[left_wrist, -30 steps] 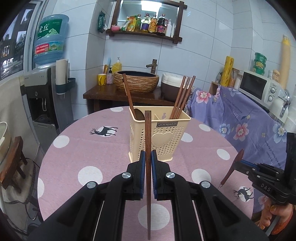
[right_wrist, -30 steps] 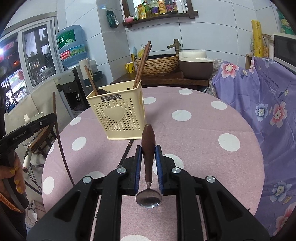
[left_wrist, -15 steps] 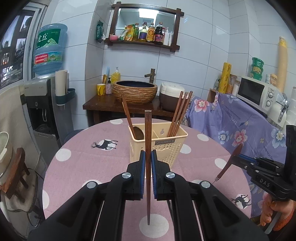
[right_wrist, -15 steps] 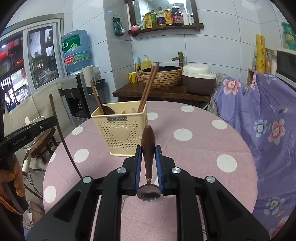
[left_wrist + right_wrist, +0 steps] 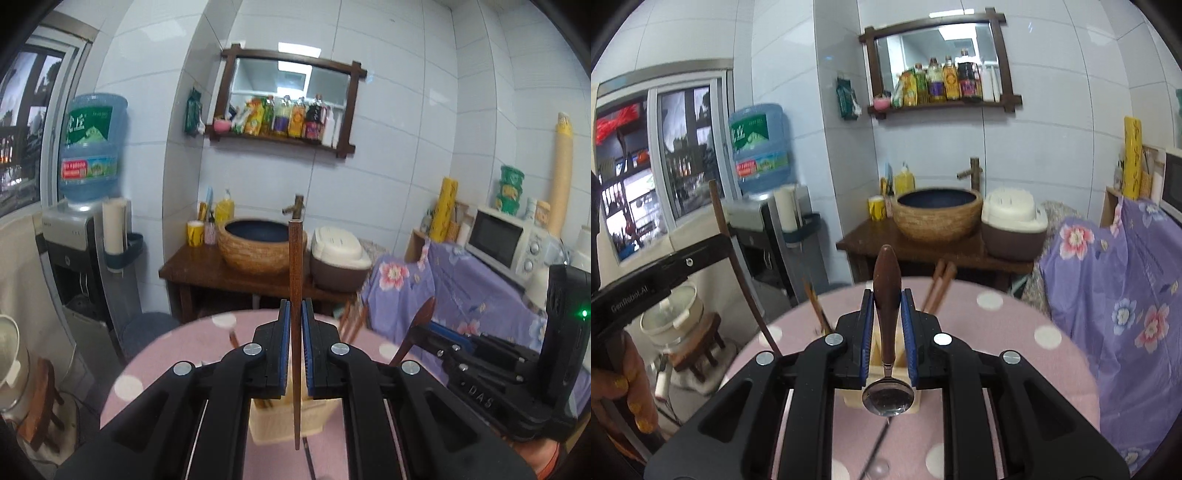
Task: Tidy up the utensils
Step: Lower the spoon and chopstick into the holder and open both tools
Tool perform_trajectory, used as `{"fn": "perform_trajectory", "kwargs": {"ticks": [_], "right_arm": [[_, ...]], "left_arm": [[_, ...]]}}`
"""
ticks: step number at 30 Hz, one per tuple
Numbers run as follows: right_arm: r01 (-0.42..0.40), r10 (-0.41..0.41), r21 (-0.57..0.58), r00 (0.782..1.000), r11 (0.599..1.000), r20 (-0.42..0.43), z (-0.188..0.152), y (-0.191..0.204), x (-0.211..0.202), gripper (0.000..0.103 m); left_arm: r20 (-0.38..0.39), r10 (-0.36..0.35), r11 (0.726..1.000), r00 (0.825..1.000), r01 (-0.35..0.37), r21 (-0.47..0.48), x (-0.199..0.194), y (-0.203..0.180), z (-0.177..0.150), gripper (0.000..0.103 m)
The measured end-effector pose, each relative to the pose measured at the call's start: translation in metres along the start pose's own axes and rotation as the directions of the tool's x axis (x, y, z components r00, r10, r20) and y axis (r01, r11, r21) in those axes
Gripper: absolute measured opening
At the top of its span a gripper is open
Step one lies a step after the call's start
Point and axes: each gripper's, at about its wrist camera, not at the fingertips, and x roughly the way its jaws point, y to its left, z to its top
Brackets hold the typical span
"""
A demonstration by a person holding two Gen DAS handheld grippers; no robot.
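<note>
My left gripper [image 5: 295, 314] is shut on a brown chopstick [image 5: 295, 280], held upright above the cream utensil basket [image 5: 284, 424], which is mostly hidden behind the fingers. My right gripper [image 5: 888, 301] is shut on a spoon [image 5: 887, 295] with a brown wooden handle up and its metal bowl down, right over the basket [image 5: 875, 398]. Chopsticks [image 5: 938, 284] stand in the basket. One chopstick [image 5: 875, 443] lies on the pink dotted table [image 5: 1015, 350] in front of the basket. The right gripper also shows in the left wrist view [image 5: 480, 362], holding the spoon.
The round table's far edge is near. Behind it stand a wooden side table with a woven basin [image 5: 258, 247] and a rice cooker [image 5: 340, 258]. A water dispenser [image 5: 85, 221] is at the left; a purple floral cloth [image 5: 1126, 277] at the right.
Both grippers have risen and moved forward over the basket, which now sits low behind the fingers. Both still hold their utensils.
</note>
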Motion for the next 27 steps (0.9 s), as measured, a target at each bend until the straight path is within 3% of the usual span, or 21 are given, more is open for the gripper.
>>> {"fn": "perform_trajectory", "kwargs": {"ticks": [6, 15, 18, 25, 27], "right_arm": [[0.021, -0.021, 0.004, 0.999, 1.0, 0.024, 0.023, 0.017, 0.037, 0.016], [0.066, -0.065, 0.004, 0.995, 0.998, -0.079, -0.042, 0.009, 0.097, 0.016], [0.078, -0.077, 0.006, 0.992, 0.997, -0.101, -0.062, 0.006, 0.105, 0.016], [0.094, -0.097, -0.036, 0.99, 0.995, -0.101, -0.079, 0.006, 0.113, 0.016], [0.086, -0.089, -0.033, 0.99, 0.996, -0.105, -0.079, 0.006, 0.113, 0.016]], "left_arm": [[0.043, 0.042, 0.999, 0.998, -0.041, -0.01, 0.034, 0.003, 0.018, 0.008], [0.001, 0.105, 0.994, 0.994, -0.105, -0.03, 0.078, 0.019, -0.049, 0.008], [-0.044, 0.1, 0.994, 0.994, -0.101, -0.036, 0.088, 0.024, -0.068, 0.008], [-0.139, 0.091, 0.995, 0.986, -0.097, -0.033, 0.109, 0.028, -0.102, 0.008], [-0.136, 0.095, 0.994, 0.986, -0.103, -0.048, 0.109, 0.03, -0.105, 0.008]]}}
